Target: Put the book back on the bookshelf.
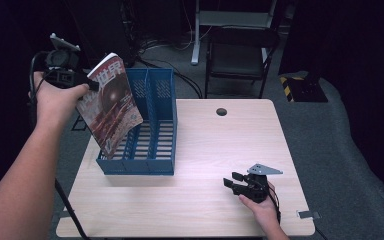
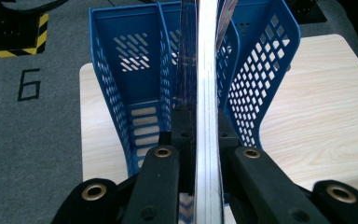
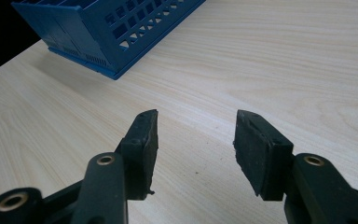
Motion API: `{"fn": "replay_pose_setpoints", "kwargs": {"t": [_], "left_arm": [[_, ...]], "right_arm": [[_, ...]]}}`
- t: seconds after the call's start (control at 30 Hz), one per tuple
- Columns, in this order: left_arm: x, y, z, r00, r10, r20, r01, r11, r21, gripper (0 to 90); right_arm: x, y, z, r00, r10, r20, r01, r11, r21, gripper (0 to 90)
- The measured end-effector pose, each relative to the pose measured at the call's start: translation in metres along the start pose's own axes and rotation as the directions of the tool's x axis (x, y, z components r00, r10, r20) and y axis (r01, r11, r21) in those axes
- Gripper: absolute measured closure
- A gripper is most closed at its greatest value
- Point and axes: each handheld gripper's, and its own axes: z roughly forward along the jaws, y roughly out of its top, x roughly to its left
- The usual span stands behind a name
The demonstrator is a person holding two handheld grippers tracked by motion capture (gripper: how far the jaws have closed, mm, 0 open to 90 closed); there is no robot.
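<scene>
- two black jaws of the left gripper (image 2: pixel 200 154) are rising from the bottom of the left gripper view, pressing closed on the white page edge of a glossy red-covered magazine (image 2: pixel 206 93) that is running up the middle of the frame.
- behind the magazine in that view, a blue perforated plastic three-slot file rack (image 2: pixel 135 70) is standing on the pale wood-grain table (image 2: pixel 317 107), with grey carpet at the left.
- in the high view, the left gripper (image 1: pixel 87 84) is sitting at the upper left, gripping the magazine (image 1: pixel 111 102) by its upper edge; the magazine is hanging tilted, its lower corner dipping into the leftmost slot of the file rack (image 1: pixel 152 125).
- the person's left forearm (image 1: pixel 25 175) is crossing the lower left of the high view.
- the right gripper (image 1: pixel 233 180) is resting low over the table (image 1: pixel 205 150) at the lower right, well apart from the rack.
- in the right gripper view, the right gripper (image 3: pixel 196 140) is holding its jaws wide apart with nothing between them, and the rack's corner (image 3: pixel 107 28) is sitting at the upper left.
</scene>
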Motion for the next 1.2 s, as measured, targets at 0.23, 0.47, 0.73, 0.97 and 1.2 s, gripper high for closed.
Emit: {"fn": "replay_pose_setpoints", "kwargs": {"t": [0.23,0.47,0.73,0.97,1.2], "left_arm": [[-0.002,0.004,0.006,0.9999,-0.008,-0.013,0.009,1.0000,0.002,84.1],[-0.005,0.007,0.014,0.9998,-0.012,-0.017,0.013,0.9999,0.010,84.1],[-0.011,0.010,0.022,0.9996,-0.019,-0.020,0.019,0.9998,0.008,84.1],[-0.015,0.010,0.032,0.9993,-0.029,-0.025,0.029,0.9996,0.000,84.2],[-0.021,0.010,0.042,0.9996,-0.022,-0.019,0.022,0.9997,0.005,84.1]], "right_arm": [[0.000,0.000,-0.001,1.0000,0.000,0.002,0.000,1.000,0.001,49.2],[-0.001,0.001,-0.001,1.0000,0.002,-0.001,-0.002,1.000,-0.003,49.2],[-0.001,0.001,-0.002,1.0000,0.003,0.002,-0.003,1.000,-0.005,49.2],[-0.001,0.001,-0.002,1.0000,0.006,0.001,-0.006,1.000,-0.005,49.2],[-0.002,0.001,-0.003,1.0000,0.002,0.000,-0.002,1.000,-0.009,49.1]]}}
